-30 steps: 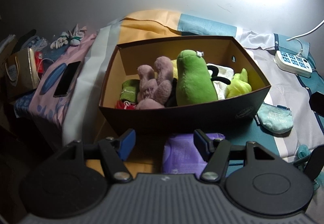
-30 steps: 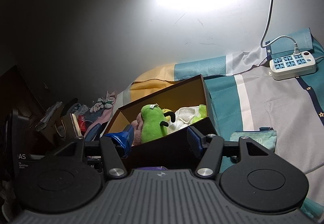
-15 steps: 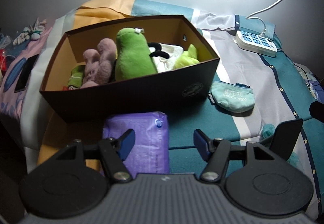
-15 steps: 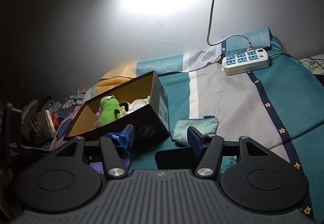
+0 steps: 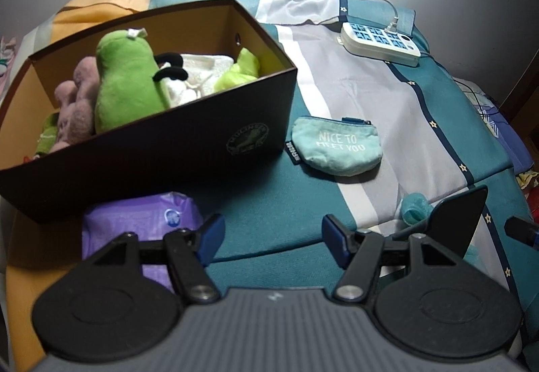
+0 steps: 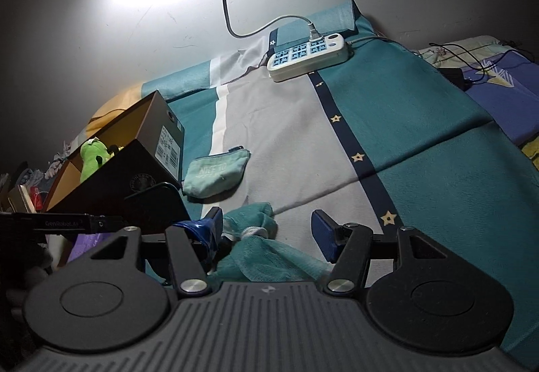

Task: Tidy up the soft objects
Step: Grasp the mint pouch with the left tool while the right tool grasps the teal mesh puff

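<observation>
One dark cardboard box (image 5: pixel 188 139) on the striped bedspread (image 5: pixel 387 109), open at the top, packed with soft toys. Counted inside from the left wrist view: one green plush (image 5: pixel 123 82) standing tall, one mauve plush (image 5: pixel 75 106) pressed against its left side, one lime-yellow plush (image 5: pixel 241 70) at the far right corner, one white cloth bundle (image 5: pixel 202 69) between the two greens, one small green piece (image 5: pixel 47 136) tucked in the near left corner. Possibly more underneath; cannot tell.

Outside the box, three soft things. One mint pouch (image 5: pixel 337 146) lettered "NICE TO MEET YOU", lying flat just beside the box's right end. One purple packet (image 5: pixel 141 224) against the box's near wall, partly under the left finger. One teal mesh scrunchie-like bundle (image 6: pixel 252 227) near the bed's front edge.

Left gripper (image 5: pixel 271 235): jaws apart, nothing between the two blue pads, only bare teal bedspread below. Right gripper (image 6: pixel 266 230): jaws apart about halfway, teal mesh lying between them and against the left pad; right pad well clear of it, so no grip.

One white power strip (image 5: pixel 380 43) far back by the wall, one cable plugged in.
</observation>
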Motion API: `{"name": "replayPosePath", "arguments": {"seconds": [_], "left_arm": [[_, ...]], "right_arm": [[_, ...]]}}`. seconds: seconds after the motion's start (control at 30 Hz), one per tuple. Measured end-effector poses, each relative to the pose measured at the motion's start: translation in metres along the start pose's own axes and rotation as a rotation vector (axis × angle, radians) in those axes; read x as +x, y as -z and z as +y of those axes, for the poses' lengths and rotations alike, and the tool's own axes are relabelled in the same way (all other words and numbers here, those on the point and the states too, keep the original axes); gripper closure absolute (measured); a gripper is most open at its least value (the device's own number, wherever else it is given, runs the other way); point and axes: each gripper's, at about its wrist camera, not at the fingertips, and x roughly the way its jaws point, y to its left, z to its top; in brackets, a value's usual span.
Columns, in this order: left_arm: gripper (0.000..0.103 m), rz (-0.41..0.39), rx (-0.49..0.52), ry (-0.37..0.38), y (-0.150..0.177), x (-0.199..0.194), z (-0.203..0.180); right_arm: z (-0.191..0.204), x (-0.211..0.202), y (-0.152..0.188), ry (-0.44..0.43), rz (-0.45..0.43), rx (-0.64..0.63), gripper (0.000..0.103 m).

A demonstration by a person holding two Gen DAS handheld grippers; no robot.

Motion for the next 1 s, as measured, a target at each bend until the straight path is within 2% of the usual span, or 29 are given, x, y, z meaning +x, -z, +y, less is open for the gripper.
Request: {"name": "replayPosePath", "arguments": {"seconds": [0.17, 0.3, 0.47, 0.6, 0.77, 0.87, 1.0], "left_arm": [[0.038, 0.030, 0.018, 0.067, -0.015, 0.022, -0.007], [0.038, 0.054, 0.023, 0.137, -0.030, 0.038, -0.012], [0.038, 0.064, 0.041, 0.169, -0.046, 0.060, -0.022], [0.038, 0.079, 0.094, 0.197, -0.051, 0.075, -0.033], [0.037, 0.098, 0.087, 0.188, -0.060, 0.093, -0.039], [0.037, 0.109, 0.101, 0.155, -0.062, 0.105, -0.046], [0.037, 0.097, 0.142, 0.126, -0.064, 0.113, -0.055]], "right_arm": [[-0.001, 0.008, 0.011, -0.032, 0.064, -0.045, 0.060], [0.007, 0.015, 0.022, -0.049, 0.088, -0.186, 0.060], [0.017, 0.022, 0.037, -0.058, 0.120, -0.411, 0.060], [0.020, 0.029, 0.044, -0.052, 0.121, -0.523, 0.060], [0.022, 0.040, 0.044, -0.065, 0.115, -0.589, 0.060], [0.022, 0.047, 0.044, -0.085, 0.108, -0.613, 0.060], [0.016, 0.053, 0.042, -0.114, 0.103, -0.589, 0.060]]}}
